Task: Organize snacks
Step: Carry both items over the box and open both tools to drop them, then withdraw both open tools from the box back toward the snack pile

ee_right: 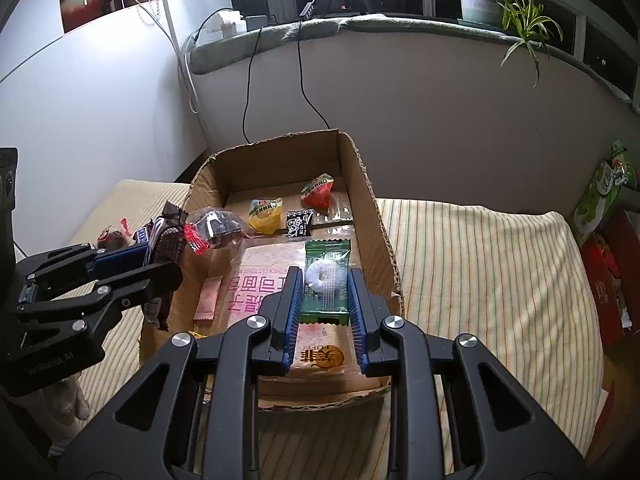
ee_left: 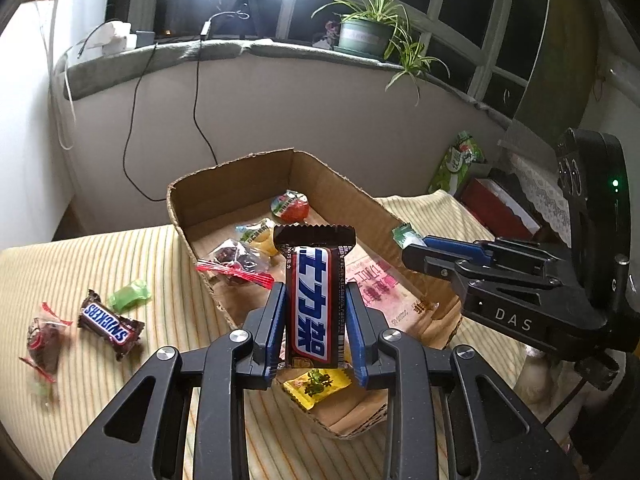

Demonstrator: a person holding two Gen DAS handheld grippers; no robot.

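My left claw [ee_left: 315,322] is clamped on a chocolate bar [ee_left: 316,304], held upright above the near left corner of the cardboard box [ee_left: 232,184]. My right claw [ee_right: 324,302] is clamped on a green packet [ee_right: 326,280] with a white ring inside, held over the right side of the box floor.

I judge this the dropping step: both snacks are lifted and over the box. Next I would lower each a little and part the claws so the pieces land flat on the large flat packet [ee_right: 260,280] lining the floor, clear of the walls.

In the box I count one red jelly cup [ee_right: 318,194], one yellow jelly cup [ee_right: 264,216], one small black packet [ee_right: 299,222], one clear bag with a dark sweet [ee_right: 218,228], one pink sachet [ee_right: 209,298] and one yellow packet [ee_left: 316,386] near the front.

Outside, on the striped cloth [ee_left: 100,256] by its left edge, lie one more chocolate bar [ee_left: 110,324], one green sweet [ee_left: 130,294] and one red-wrapped dark sweet [ee_left: 44,346].
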